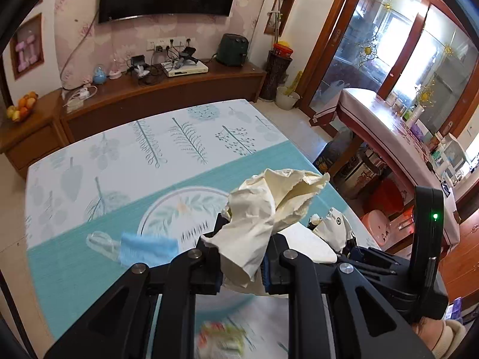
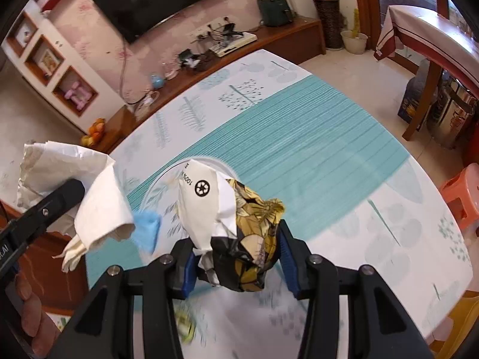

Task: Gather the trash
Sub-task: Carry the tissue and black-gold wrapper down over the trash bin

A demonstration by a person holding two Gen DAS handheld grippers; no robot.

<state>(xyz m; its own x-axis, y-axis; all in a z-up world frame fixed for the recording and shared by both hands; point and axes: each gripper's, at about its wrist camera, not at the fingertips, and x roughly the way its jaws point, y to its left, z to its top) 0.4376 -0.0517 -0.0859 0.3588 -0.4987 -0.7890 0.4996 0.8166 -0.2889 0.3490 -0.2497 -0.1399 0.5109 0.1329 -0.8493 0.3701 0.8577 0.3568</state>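
My left gripper (image 1: 242, 257) is shut on a crumpled cream paper sheet (image 1: 269, 206), held above the teal patterned tablecloth (image 1: 74, 269). The same sheet (image 2: 89, 191) hangs from one left finger (image 2: 67, 193) at the left of the right wrist view. My right gripper (image 2: 236, 257) is shut on a wad of black, gold and white paper (image 2: 242, 239) with a recycling mark, also lifted off the table. A blue piece with a clear wrapper (image 1: 143, 248) lies on the cloth below, and shows as the blue piece (image 2: 146, 230) from the right. A blurred colourful wrapper (image 1: 221, 341) lies near the front edge.
A wooden TV cabinet (image 1: 179, 89) with cables and a fruit bowl runs behind the table. A dining table (image 1: 389, 125) stands at the right with boxes and pots under it. An orange stool (image 2: 461, 194) is beside the table's right edge. A white bucket (image 1: 286, 97) sits by the door.
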